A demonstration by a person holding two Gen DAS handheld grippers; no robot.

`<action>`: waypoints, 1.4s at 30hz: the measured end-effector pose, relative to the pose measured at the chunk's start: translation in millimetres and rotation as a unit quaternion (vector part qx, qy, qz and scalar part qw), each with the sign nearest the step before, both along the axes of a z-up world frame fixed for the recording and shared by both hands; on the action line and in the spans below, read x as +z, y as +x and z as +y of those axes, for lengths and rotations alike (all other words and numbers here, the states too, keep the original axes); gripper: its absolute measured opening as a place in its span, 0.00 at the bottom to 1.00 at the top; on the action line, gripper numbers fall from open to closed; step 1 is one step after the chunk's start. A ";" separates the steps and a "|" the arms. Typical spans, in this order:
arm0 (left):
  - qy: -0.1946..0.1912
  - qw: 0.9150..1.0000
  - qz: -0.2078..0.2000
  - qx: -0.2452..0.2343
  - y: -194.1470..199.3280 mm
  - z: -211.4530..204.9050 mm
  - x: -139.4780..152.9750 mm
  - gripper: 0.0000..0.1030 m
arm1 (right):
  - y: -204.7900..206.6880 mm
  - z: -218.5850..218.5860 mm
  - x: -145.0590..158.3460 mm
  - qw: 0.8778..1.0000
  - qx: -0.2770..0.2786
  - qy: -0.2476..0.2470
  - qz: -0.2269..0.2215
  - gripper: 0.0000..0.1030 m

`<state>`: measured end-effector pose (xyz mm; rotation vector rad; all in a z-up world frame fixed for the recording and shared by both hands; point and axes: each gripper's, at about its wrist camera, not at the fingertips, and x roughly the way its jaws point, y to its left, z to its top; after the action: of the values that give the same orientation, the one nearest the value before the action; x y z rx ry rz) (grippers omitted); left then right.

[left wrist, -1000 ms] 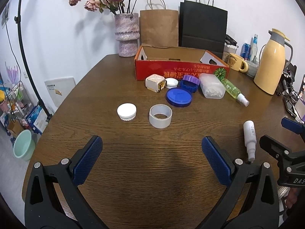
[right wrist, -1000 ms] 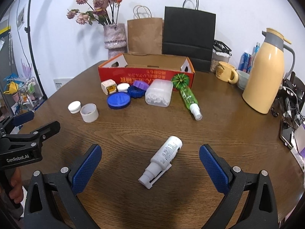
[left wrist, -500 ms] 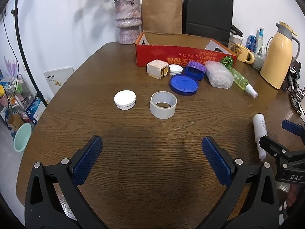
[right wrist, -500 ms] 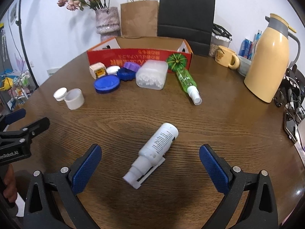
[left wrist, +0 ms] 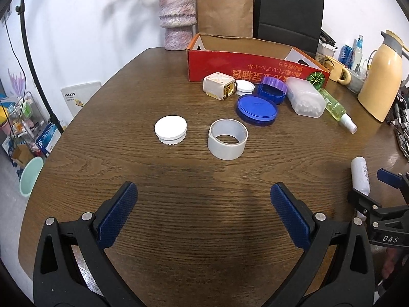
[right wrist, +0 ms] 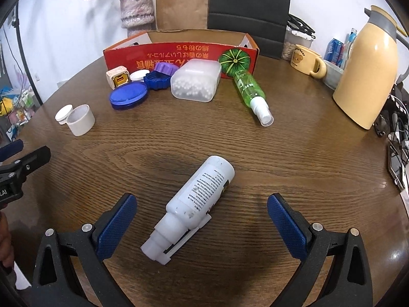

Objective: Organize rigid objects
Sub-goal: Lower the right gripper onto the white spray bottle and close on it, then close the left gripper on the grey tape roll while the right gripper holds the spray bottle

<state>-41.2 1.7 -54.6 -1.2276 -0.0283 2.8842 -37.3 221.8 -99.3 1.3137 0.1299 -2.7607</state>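
Both tools are spread wide, gripping nothing. The right tool (right wrist: 202, 215) straddles the white bottle (right wrist: 196, 202), lying flat near the tabletop's (right wrist: 306, 153) front edge. The left tool (left wrist: 203, 204) hovers over bare wood, short of the tape roll (left wrist: 227, 142).

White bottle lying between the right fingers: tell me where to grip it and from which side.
Grip the white bottle across its wide labelled body, not the stepped cap end. It lies flat and diagonal, so bring the open right hand-held gripper down from above, turned to close across its width.

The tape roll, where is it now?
In the left wrist view the tape roll stands on the table near the middle, right of the white lid and in front of the blue lid.
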 end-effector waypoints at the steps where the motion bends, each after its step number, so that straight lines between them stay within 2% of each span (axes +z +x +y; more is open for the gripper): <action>1: 0.000 1.000 0.000 0.000 -0.2 -0.2 -0.1 1.00 | -0.8 -0.5 -0.5 1.000 0.001 0.001 -0.002 0.97; 6: -0.001 1.000 0.000 0.000 -1.4 0.0 -0.4 1.00 | -5.7 -1.1 -4.7 1.000 0.006 -0.003 -0.012 0.84; 8: 0.000 1.000 0.000 -0.001 -1.6 -0.1 -0.3 1.00 | -7.5 -0.4 -6.4 1.000 0.009 -0.008 -0.017 0.72; 16: 0.002 1.000 -0.004 0.001 -4.4 0.6 -0.5 1.00 | -10.5 0.8 -4.3 0.999 0.019 -0.022 -0.015 0.38; 29: 0.002 1.000 -0.005 0.007 -14.6 -0.6 2.3 1.00 | -13.3 -3.5 3.4 0.999 0.036 -0.031 0.004 0.31; 42: -0.006 1.000 0.004 -0.003 -41.5 7.8 13.1 1.00 | -24.1 -11.9 20.5 0.997 0.050 -0.036 0.037 0.31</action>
<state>-82.7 9.4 -41.4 -1.2160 -0.0070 2.8876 -61.3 209.9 -78.8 1.1553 0.0968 -2.7046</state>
